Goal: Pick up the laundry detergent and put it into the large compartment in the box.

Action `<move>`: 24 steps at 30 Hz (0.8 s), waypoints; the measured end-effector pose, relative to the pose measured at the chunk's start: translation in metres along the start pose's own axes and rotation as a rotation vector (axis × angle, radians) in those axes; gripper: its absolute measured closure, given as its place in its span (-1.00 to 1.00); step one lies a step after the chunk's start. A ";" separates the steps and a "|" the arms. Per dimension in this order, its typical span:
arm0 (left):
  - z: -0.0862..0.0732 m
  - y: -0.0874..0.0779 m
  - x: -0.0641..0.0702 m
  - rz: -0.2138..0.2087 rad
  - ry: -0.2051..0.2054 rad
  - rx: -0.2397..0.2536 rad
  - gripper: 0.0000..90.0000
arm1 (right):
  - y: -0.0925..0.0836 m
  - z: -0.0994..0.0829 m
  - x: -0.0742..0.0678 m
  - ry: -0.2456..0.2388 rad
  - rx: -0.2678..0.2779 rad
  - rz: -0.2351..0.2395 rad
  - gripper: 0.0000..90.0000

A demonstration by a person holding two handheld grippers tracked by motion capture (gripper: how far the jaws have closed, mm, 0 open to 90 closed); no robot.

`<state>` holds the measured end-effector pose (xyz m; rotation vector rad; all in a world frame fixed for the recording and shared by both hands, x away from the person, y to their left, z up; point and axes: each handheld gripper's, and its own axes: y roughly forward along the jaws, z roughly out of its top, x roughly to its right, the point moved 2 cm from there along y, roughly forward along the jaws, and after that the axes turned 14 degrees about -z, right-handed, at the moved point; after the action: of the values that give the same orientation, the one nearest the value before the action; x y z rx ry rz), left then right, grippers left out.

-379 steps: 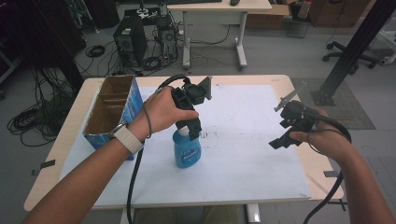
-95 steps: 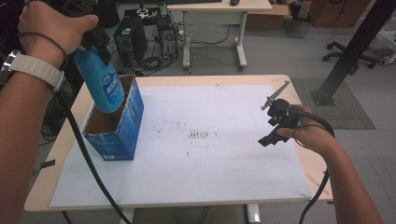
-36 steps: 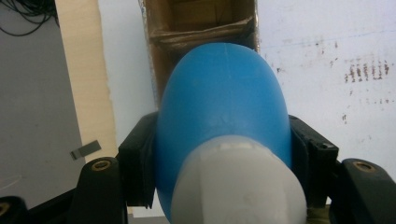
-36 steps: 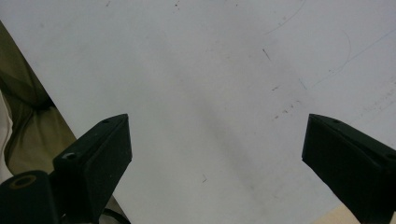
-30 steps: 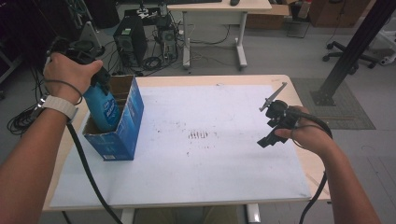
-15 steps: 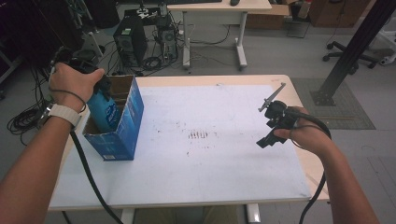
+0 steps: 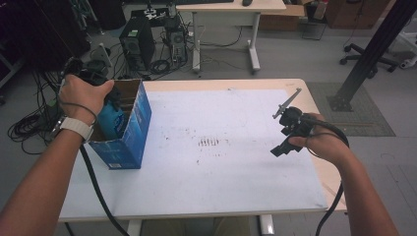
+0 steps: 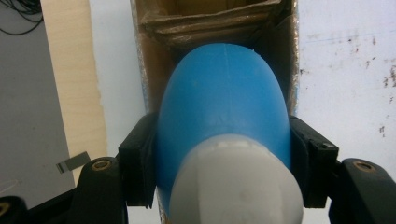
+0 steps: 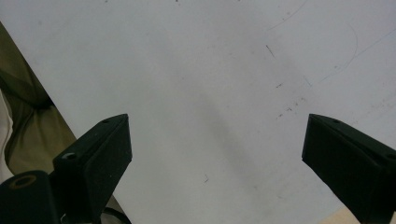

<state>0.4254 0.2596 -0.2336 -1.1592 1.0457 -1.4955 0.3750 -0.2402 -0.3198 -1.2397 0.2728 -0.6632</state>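
Observation:
A blue bottle [image 7: 112, 120] with a white cap [image 8: 233, 186] sits partly down inside an open blue cardboard box [image 7: 129, 142] at the table's left edge. My left gripper [image 7: 93, 83] is shut on the bottle [image 8: 224, 107], its black jaws pressed against both sides just above the box's opening [image 8: 210, 21]. My right gripper [image 7: 284, 140] hovers over the right side of the white sheet [image 7: 221, 147], open and holding nothing. In the right gripper view its jaws stand wide apart above the bare sheet [image 9: 219, 93].
The white sheet covers most of the wooden table [image 7: 314, 98]. Beyond the far edge are computer towers [image 7: 137, 46], tangled cables [image 7: 29, 123], a second desk [image 7: 231, 10] and a black post [image 7: 369, 54] at the right.
My left gripper has carried the bottle from the middle of the table up and over to the left, then lowered it into the box. The right gripper has barely shifted.

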 end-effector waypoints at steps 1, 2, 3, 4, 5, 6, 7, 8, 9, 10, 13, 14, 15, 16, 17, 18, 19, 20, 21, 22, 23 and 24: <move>0.000 0.002 0.000 0.003 0.003 0.002 -0.17 | 0.000 0.000 0.000 0.000 -0.001 -0.001 -0.81; -0.001 0.003 0.000 0.004 0.004 0.002 -0.17 | 0.000 0.000 0.000 0.000 -0.002 -0.001 -0.81; -0.001 0.006 0.000 0.006 0.005 0.000 -0.17 | 0.000 -0.001 0.000 0.001 -0.001 -0.001 -0.81; -0.001 0.008 0.001 0.008 0.006 0.001 -0.17 | 0.000 -0.001 0.000 0.002 -0.001 0.000 -0.81; -0.001 0.010 0.001 0.008 0.008 0.002 -0.17 | 0.000 -0.001 0.000 0.003 -0.001 0.000 -0.81; -0.001 0.012 0.001 0.007 0.008 -0.004 -0.17 | 0.000 -0.001 0.000 0.001 0.001 0.001 -0.81; -0.001 0.013 0.002 0.006 0.009 -0.001 -0.17 | 0.000 -0.001 -0.001 0.002 0.000 0.001 -0.81; -0.001 0.015 0.001 0.005 0.010 -0.003 -0.17 | 0.000 -0.001 0.000 0.001 0.000 0.001 -0.81; -0.002 0.017 0.001 0.003 0.010 -0.004 -0.17 | 0.000 -0.001 0.000 0.000 0.001 0.000 -0.81; -0.002 0.019 0.001 0.002 0.011 -0.004 -0.17 | 0.000 -0.002 0.000 0.003 0.002 0.000 -0.81; -0.002 0.024 0.000 0.004 0.010 -0.003 -0.17 | 0.000 -0.003 0.000 0.007 -0.001 0.000 -0.81; -0.003 0.026 0.000 0.004 0.011 -0.005 -0.17 | 0.000 -0.004 0.001 0.005 -0.002 -0.001 -0.81; -0.003 0.027 -0.001 0.004 0.011 -0.005 -0.17 | 0.000 -0.004 0.001 0.009 -0.003 -0.002 -0.81; -0.003 0.029 -0.001 0.003 0.011 -0.004 -0.17 | 0.000 -0.005 0.001 0.010 0.000 0.000 -0.81; -0.004 0.031 -0.002 0.004 0.010 -0.007 -0.17 | 0.001 -0.005 0.001 0.010 -0.002 -0.001 -0.81; -0.004 0.033 -0.002 0.004 0.010 -0.007 -0.17 | 0.001 -0.005 0.001 0.009 -0.004 0.001 -0.81; -0.004 0.034 -0.003 0.004 0.011 -0.006 -0.17 | 0.001 -0.005 0.001 0.008 -0.005 0.001 -0.81; -0.004 0.035 -0.003 0.004 0.010 -0.009 -0.17 | 0.002 -0.005 0.001 0.009 -0.004 0.002 -0.81; -0.004 0.036 -0.004 0.004 0.011 -0.010 -0.17 | 0.002 -0.005 0.000 0.009 -0.004 0.002 -0.81; -0.005 0.037 -0.004 0.006 0.011 -0.006 -0.17 | 0.002 -0.005 0.001 0.009 -0.003 0.003 -0.81; -0.005 0.039 -0.005 0.006 0.010 -0.010 -0.17 | 0.002 -0.005 0.001 0.009 -0.003 0.003 -0.81; -0.005 0.040 -0.005 0.006 0.010 -0.012 -0.17 | 0.002 -0.004 0.001 0.009 -0.002 0.002 -0.81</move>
<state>0.4276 0.2571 -0.2740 -1.1565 1.0655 -1.4940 0.3738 -0.2438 -0.3226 -1.2386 0.2829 -0.6672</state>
